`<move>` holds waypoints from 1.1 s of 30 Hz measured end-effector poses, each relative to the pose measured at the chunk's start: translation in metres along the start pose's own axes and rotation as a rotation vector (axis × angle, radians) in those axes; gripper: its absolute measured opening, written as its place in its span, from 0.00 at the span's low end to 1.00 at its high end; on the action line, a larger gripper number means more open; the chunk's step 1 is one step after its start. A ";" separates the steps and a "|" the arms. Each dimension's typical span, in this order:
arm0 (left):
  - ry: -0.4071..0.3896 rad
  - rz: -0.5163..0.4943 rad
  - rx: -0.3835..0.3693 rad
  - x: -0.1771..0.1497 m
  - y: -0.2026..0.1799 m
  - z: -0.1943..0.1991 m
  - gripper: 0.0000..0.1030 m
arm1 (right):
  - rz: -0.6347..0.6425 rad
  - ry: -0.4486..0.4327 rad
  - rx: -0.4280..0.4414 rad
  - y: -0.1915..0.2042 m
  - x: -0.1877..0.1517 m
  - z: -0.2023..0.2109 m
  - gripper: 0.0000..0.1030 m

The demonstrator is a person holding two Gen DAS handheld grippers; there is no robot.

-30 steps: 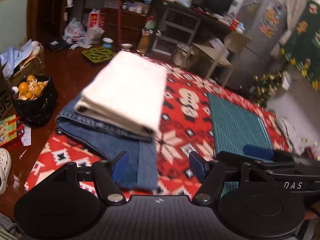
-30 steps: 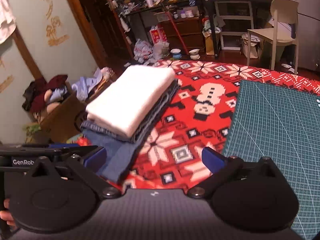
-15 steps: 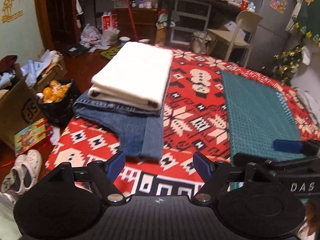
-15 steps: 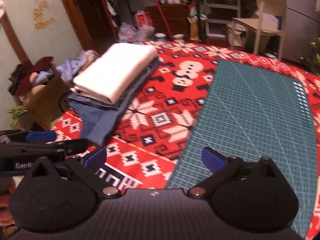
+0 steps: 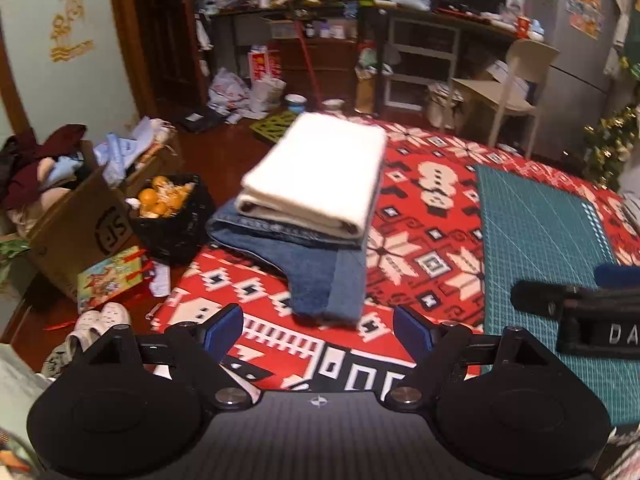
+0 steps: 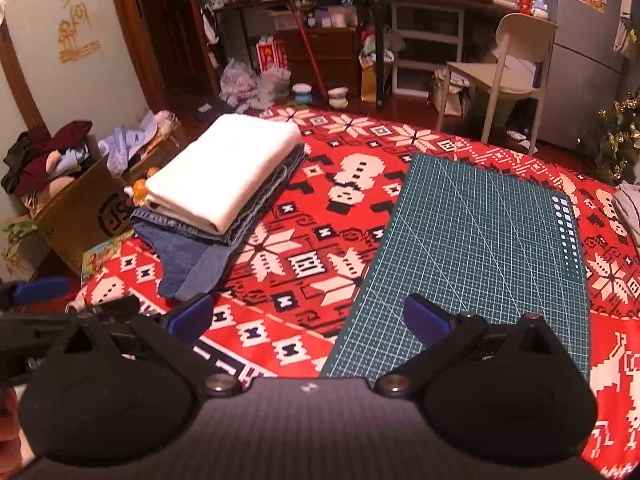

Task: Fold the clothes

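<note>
- Both tools have drawn back from the stacked clothes over the past second; the folded pile, close under the fingers a moment ago, now lies farther off with more of the red cloth showing in front of it.
- The left tool point(image 5: 318, 330) hangs above the near edge of the surface, its blue-padded fingers point(image 5: 222, 330) spread wide and holding nothing.
- The right tool point(image 6: 308, 320) hovers over the near corner of the green cutting mat point(image 6: 480, 240), its fingers likewise spread apart and empty; part of it also shows at the right edge of the left wrist view.
- Just beyond the left tool, folded blue jeans point(image 5: 316, 276) lie flat on the red patterned cloth point(image 5: 424, 240), one leg end pointing toward the camera.
- A folded white garment point(image 5: 320, 176) rests on top of the jeans, covering their far part and leaving the near leg bare.
- In the right wrist view the same stack, white garment point(image 6: 224, 176) over jeans point(image 6: 192, 260), sits well to the left of the mat, apart from it.
- Left of the surface, on the wooden floor, stand a cardboard box point(image 5: 80, 232) filled with clothes and a black bag of oranges point(image 5: 168, 208).
- A pale chair point(image 6: 504, 64) stands beyond the far edge of the surface.
</note>
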State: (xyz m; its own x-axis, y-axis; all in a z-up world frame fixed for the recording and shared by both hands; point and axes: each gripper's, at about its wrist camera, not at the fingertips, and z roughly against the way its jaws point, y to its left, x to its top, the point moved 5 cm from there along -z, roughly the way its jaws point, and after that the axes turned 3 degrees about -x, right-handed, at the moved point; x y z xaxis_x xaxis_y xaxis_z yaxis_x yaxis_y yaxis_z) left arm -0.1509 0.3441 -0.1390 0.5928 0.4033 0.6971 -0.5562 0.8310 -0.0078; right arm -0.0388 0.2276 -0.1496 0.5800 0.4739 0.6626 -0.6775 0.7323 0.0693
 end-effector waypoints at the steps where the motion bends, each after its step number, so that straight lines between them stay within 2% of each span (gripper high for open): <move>1: -0.005 0.006 0.010 0.002 0.001 0.003 0.80 | 0.021 0.007 -0.003 0.002 0.002 0.002 0.99; 6: 0.012 0.027 -0.021 0.013 0.002 0.016 0.83 | 0.088 -0.013 -0.004 0.013 0.010 0.020 0.99; 11: 0.025 0.037 0.030 0.016 0.007 0.026 0.84 | 0.036 -0.012 0.032 0.019 0.022 0.033 0.99; 14: 0.046 0.034 0.067 0.018 0.007 0.032 0.85 | 0.046 -0.006 0.028 0.025 0.026 0.037 0.99; 18: 0.032 0.049 0.120 0.018 0.012 0.039 0.90 | 0.056 0.001 0.032 0.032 0.029 0.040 0.99; 33: 0.036 0.110 0.138 0.013 0.032 0.046 0.90 | 0.088 0.012 0.034 0.053 0.031 0.044 0.99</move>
State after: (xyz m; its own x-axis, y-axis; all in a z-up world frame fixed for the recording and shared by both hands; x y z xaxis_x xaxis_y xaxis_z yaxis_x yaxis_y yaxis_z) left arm -0.1879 0.3586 -0.0969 0.5432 0.5042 0.6713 -0.6918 0.7219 0.0176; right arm -0.0762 0.2596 -0.0926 0.5227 0.5417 0.6583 -0.7410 0.6705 0.0367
